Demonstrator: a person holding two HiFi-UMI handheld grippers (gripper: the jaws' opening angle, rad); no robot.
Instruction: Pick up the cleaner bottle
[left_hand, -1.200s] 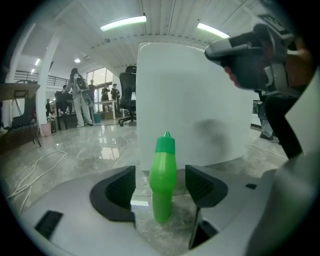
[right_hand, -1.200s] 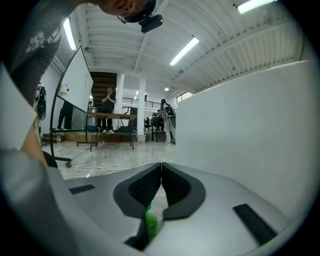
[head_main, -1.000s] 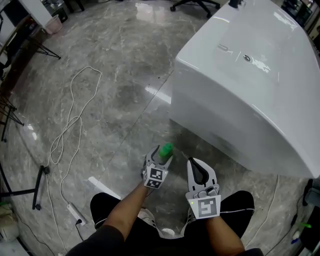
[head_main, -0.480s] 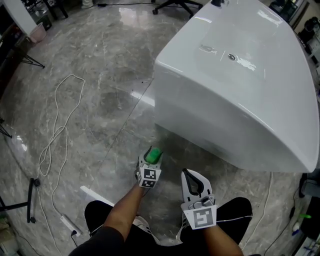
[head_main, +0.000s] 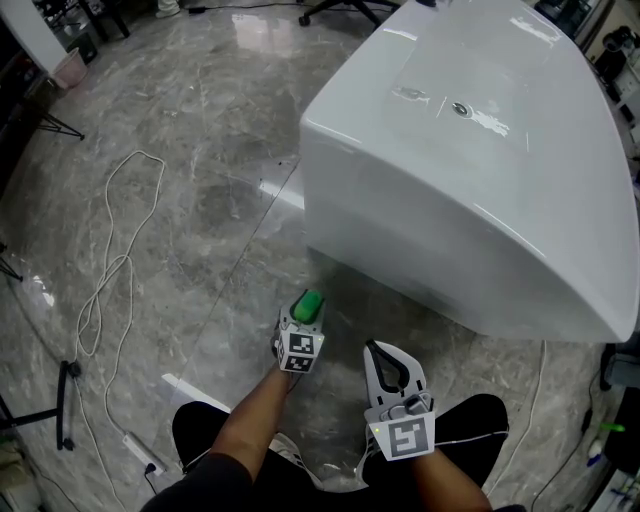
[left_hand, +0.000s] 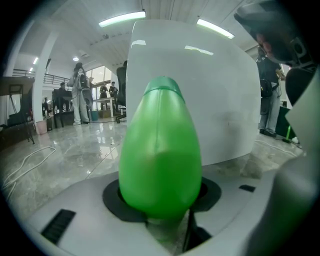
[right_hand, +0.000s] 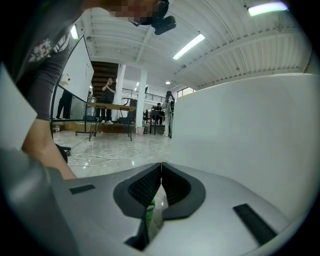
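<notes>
Marble floor (head_main: 200, 180) carries a large white tub (head_main: 470, 170). Left gripper (head_main: 302, 322), jaws just closing, clamps the green cleaner bottle (left_hand: 160, 150) low beside the tub's foot. Grasp judged made; lift outstanding. Right gripper (right_hand: 161, 172) pressed together, empty.

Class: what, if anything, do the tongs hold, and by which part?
The left tongs, whose jaws have just been closing, grip the cleaner bottle round its wide body below the cap. The right tongs are shut, empty.

Black trousers (head_main: 470, 420), grey sleeve (right_hand: 45, 50); white, marker-cubed left gripper (head_main: 304, 306) and right gripper (head_main: 384, 350).
</notes>
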